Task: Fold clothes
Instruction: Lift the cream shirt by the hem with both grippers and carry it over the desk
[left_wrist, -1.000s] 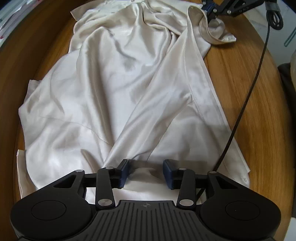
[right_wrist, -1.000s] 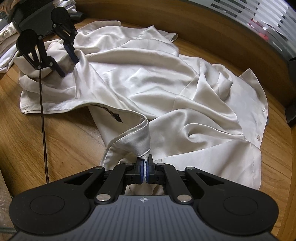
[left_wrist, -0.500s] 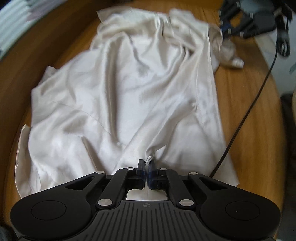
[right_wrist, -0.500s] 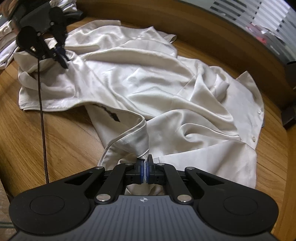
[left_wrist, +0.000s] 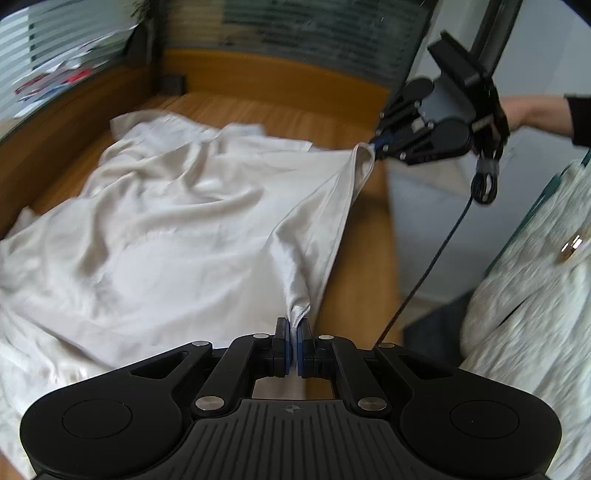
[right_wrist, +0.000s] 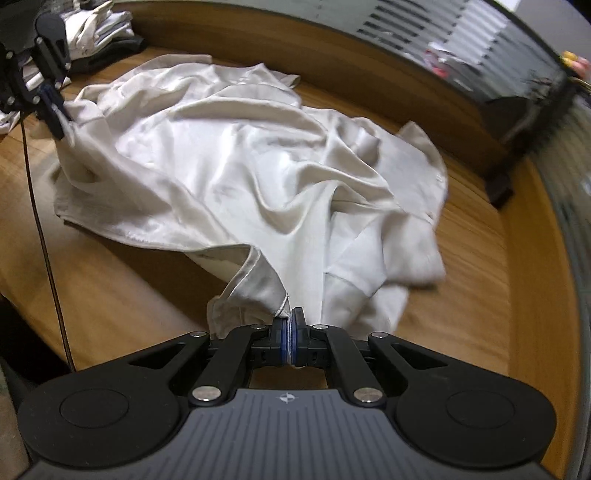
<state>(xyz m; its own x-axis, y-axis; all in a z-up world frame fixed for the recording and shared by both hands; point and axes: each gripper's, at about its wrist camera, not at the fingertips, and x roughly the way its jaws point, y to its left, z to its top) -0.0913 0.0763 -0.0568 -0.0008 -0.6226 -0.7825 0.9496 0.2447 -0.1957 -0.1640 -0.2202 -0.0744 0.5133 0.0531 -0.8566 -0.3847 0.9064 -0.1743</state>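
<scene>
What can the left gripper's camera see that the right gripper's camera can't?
Only the left wrist view shows a person's hand and a pale knitted garment at the right edge. Only the right wrist view shows a pile of other clothes on the table. Both show the cream shirt, with the left gripper and right gripper each shut on its edge.

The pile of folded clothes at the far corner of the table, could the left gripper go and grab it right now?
Probably not as things stand. The left gripper is shut on the edge of the cream satin shirt, so its jaws are taken. The pile of folded clothes sits just behind it on the wooden table, with nothing between.
</scene>
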